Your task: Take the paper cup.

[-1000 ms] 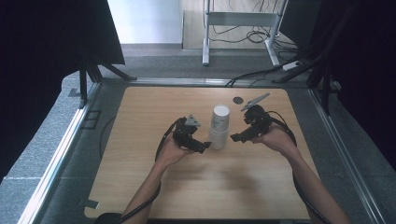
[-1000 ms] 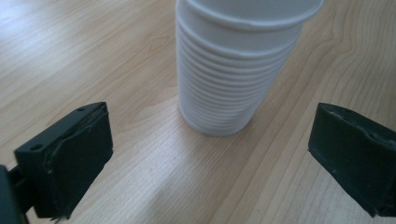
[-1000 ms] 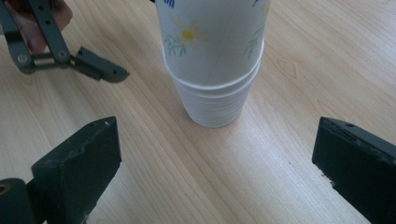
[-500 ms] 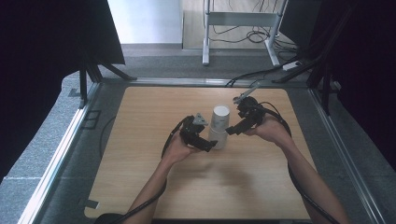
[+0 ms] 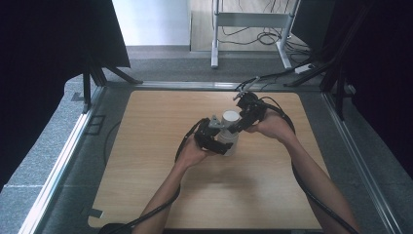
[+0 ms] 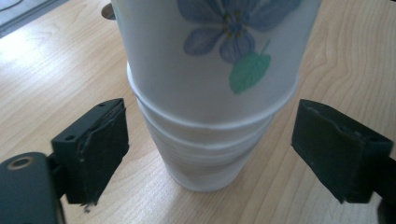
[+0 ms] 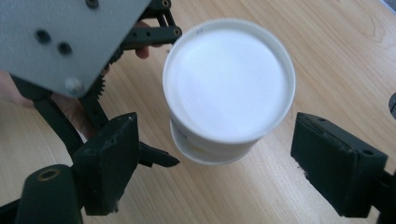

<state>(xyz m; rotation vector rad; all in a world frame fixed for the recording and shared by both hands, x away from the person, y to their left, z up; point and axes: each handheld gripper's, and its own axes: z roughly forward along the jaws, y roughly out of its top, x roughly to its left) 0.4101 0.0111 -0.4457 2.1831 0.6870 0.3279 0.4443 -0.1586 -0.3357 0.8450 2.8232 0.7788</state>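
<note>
The cups point(image 5: 229, 130), stacked upside down, stand upright mid-surface point(image 5: 146, 170). The left gripper point(image 6: 210, 154) and right gripper point(image 7: 210, 158) have moved in; both sets of fingers have been closing around the stack, not yet touching.

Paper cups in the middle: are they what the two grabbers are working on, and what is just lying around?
In the job:
- stack of paper cups, flower print
- left gripper, jaws either side of the lower cups
- right gripper, jaws either side of the top cup

Lying about:
- small dark round thing at the table edge
</note>
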